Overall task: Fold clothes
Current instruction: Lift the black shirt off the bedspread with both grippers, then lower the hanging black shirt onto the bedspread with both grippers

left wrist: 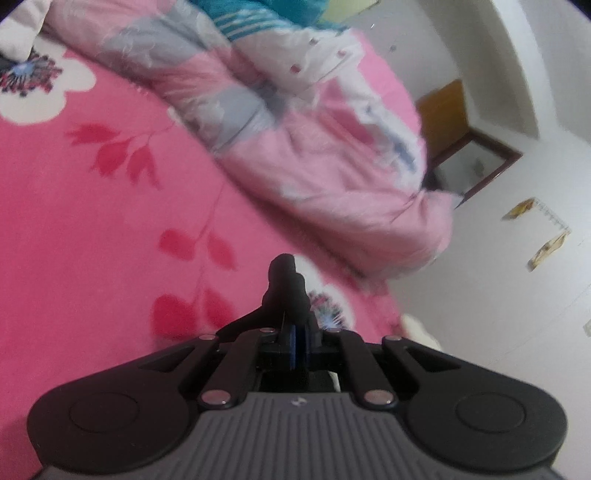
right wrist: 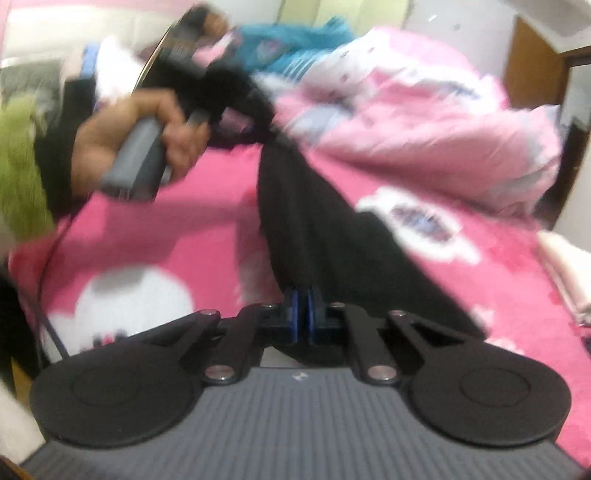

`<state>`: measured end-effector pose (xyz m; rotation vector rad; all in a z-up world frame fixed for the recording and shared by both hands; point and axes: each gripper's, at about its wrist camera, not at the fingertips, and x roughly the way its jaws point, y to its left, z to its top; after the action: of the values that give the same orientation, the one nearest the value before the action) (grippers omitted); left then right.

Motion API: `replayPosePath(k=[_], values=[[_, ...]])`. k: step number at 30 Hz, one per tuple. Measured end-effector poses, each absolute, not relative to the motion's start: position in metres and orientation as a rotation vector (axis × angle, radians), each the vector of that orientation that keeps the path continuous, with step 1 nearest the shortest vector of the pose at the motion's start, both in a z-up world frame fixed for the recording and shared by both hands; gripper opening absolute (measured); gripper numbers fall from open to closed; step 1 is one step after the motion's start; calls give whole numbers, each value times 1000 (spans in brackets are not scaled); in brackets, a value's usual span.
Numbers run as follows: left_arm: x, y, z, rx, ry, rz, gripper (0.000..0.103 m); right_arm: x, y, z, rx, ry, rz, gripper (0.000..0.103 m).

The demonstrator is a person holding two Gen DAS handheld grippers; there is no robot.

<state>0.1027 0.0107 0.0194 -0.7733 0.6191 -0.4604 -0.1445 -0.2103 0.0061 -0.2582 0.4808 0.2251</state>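
Left wrist view: the left gripper (left wrist: 287, 291) has its fingers pressed together on a small tuft of black cloth garment (left wrist: 283, 269) above the pink floral bedsheet (left wrist: 92, 229).

Right wrist view (blurred): the right gripper (right wrist: 302, 314) is clamped on the same garment (right wrist: 314, 229), which stretches across the sheet toward the left hand (right wrist: 147, 136).

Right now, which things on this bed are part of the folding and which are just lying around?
In the job: black garment, left gripper, right gripper.
Lying about: pink quilt, turquoise fabric, green cloth, pink floral bedsheet.
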Motion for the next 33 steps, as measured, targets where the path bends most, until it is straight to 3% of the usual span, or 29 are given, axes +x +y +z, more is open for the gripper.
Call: replayPosePath(k=[10, 19, 23, 30, 32, 33], values=[[79, 54, 130, -714, 401, -411, 5, -152, -216, 95, 24, 300, 382, 3], [84, 63, 218, -322, 482, -296, 5, -140, -176, 80, 567, 240, 755, 3], [113, 16, 188, -166, 612, -297, 5, -138, -182, 41, 688, 305, 694, 3], [138, -128, 36, 20, 899, -374, 5, -155, -240, -46, 822, 509, 335, 3], [138, -147, 9, 26, 947, -398, 10, -160, -255, -69, 883, 567, 262, 3], [137, -151, -1, 28, 960, -408, 18, -159, -259, -77, 920, 587, 253, 3]])
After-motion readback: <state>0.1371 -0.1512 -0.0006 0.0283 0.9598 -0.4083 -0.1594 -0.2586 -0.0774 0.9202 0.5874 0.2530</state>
